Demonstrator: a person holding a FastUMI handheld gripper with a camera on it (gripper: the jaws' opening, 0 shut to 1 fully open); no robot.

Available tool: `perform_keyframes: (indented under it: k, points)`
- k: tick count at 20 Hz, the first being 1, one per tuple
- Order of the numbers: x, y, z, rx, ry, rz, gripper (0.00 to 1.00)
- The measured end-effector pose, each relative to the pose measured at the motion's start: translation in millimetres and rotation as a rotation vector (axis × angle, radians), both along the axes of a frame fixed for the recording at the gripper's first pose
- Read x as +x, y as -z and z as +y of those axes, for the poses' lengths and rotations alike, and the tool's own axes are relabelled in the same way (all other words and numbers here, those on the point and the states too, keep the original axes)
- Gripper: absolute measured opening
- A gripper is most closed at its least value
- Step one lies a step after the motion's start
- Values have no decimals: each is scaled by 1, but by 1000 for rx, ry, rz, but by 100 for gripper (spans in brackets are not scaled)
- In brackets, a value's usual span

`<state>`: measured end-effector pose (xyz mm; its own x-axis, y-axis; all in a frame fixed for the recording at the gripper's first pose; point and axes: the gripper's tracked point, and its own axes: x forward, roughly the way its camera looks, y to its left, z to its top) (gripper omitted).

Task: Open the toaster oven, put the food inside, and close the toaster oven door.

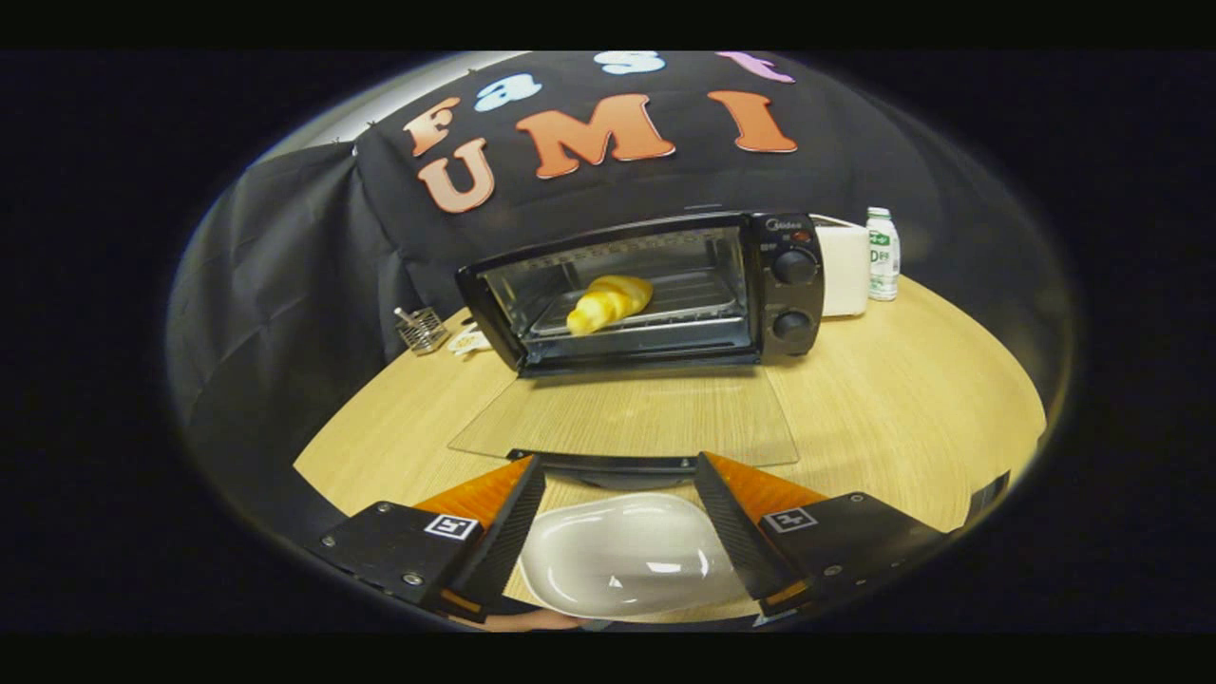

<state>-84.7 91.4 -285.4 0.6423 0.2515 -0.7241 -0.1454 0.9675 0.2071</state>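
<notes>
Bread (610, 302) lies on the rack inside the toaster oven (655, 290), far beyond the fingers. Its glass door (627, 418) hangs wide open, flat over the wooden table (902, 399). The gripper (619, 472) is spread wide and pinches nothing. A white dish (622, 556) sits between its fingers.

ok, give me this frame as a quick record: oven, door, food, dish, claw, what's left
oven: toaster oven on wooden table, two knobs on its right side
door: glass door fully open, lying flat toward the claw
food: bread on the rack inside
dish: white dish, empty, between the claw's fingers
claw: claw open, fingers either side of the dish, not pressing it
beside oven: bottle, wire holder
left: close door
</notes>
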Motion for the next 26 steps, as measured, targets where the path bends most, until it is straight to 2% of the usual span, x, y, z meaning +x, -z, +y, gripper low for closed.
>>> perform_keyframes:
  k: [3,9,13,19,26]
  points:
    - [-10,16,-7,-32,-11,48,93]
    - [3,40,-11,-59,18,139,94]
    - [17,21,-8,-88,16,83,93]
    - [53,-29,-4,-35,28,-20,94]
    - [107,-62,1,28,35,-83,98]
